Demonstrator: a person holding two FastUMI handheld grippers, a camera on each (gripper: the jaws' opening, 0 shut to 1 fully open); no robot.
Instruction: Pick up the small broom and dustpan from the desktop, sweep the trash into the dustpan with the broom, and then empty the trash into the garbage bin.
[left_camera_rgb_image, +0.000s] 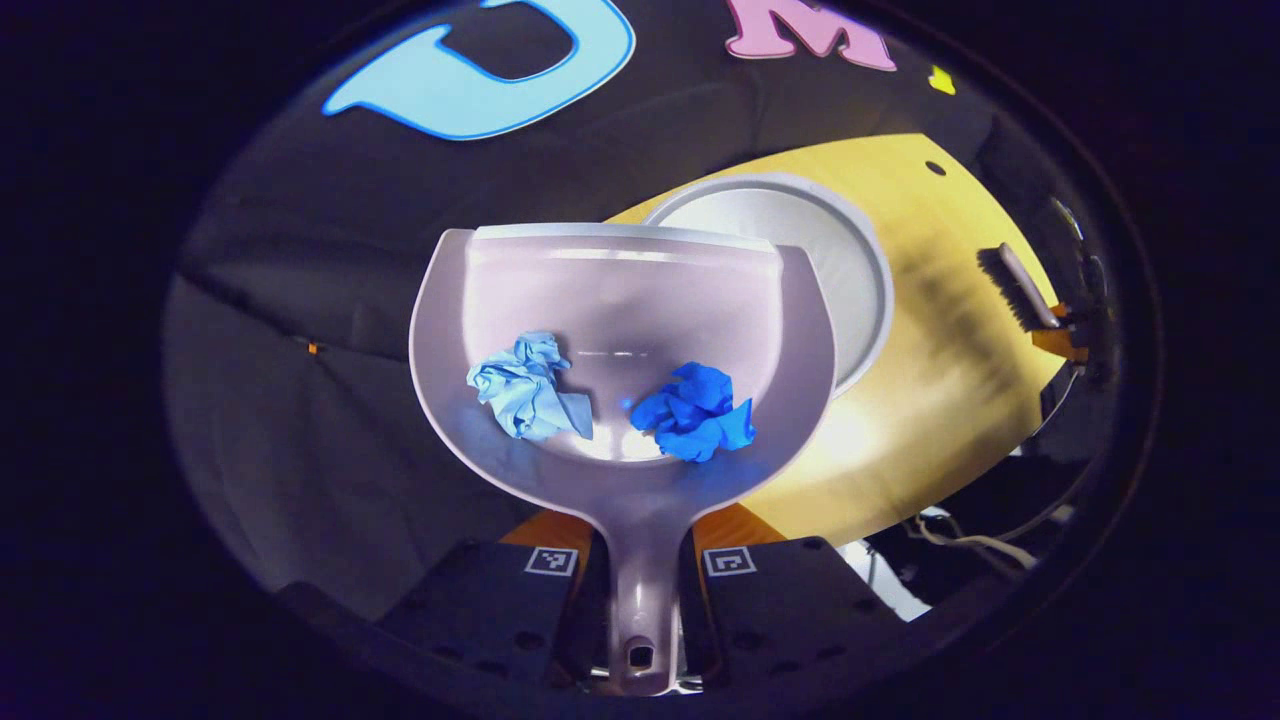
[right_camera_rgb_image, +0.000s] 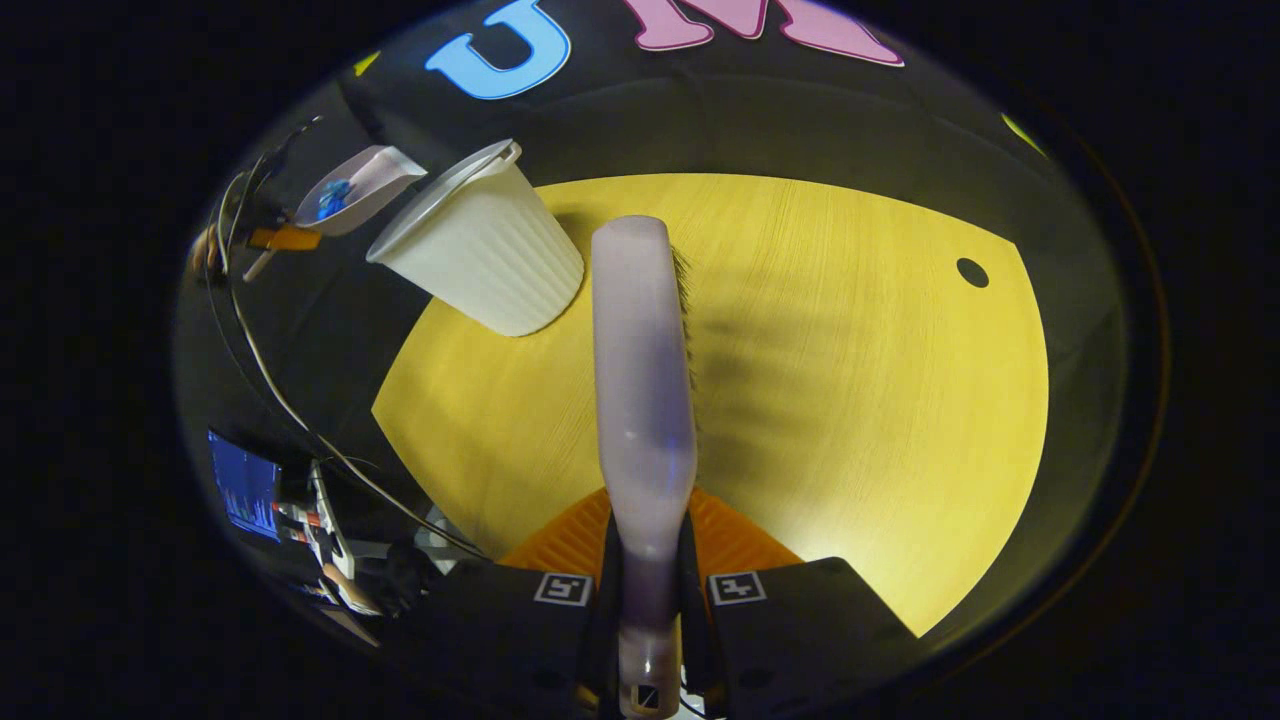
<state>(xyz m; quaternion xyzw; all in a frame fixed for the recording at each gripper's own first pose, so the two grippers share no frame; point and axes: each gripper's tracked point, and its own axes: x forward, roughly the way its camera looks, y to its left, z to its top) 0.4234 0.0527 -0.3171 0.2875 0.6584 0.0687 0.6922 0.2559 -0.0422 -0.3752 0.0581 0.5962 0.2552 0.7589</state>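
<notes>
Clamped between the left gripper (left_camera_rgb_image: 640, 600) jaws, the dustpan (left_camera_rgb_image: 620, 300) (two paper wads (left_camera_rgb_image: 530, 388) inside) hangs beside the garbage bin (left_camera_rgb_image: 850, 270) at the desktop (right_camera_rgb_image: 850, 400) edge. Emptying comes next: tip over the rim. The right gripper (right_camera_rgb_image: 648, 600) pinches the broom (right_camera_rgb_image: 640, 380).

count, as seen from beside the booth:

dustpan (left_camera_rgb_image: 620, 330): one, also seen far off in the right gripper view.
paper wads in the dustpan: two, one pale blue wad (left_camera_rgb_image: 528, 388) and one deep blue wad (left_camera_rgb_image: 696, 412).
broom (right_camera_rgb_image: 642, 400): one, also seen far off in the left gripper view.
garbage bin (right_camera_rgb_image: 480, 245): one, white and ribbed.
worktop (right_camera_rgb_image: 850, 400): one, yellow wood grain, with one small dark hole (right_camera_rgb_image: 971, 272) in it.
grippers: two, the left gripper (left_camera_rgb_image: 640, 575) and the right gripper (right_camera_rgb_image: 648, 590), each with two square printed markers.
screen (right_camera_rgb_image: 243, 492): one, at the booth's edge.
loose cables (right_camera_rgb_image: 290, 400): number cannot be told.
</notes>
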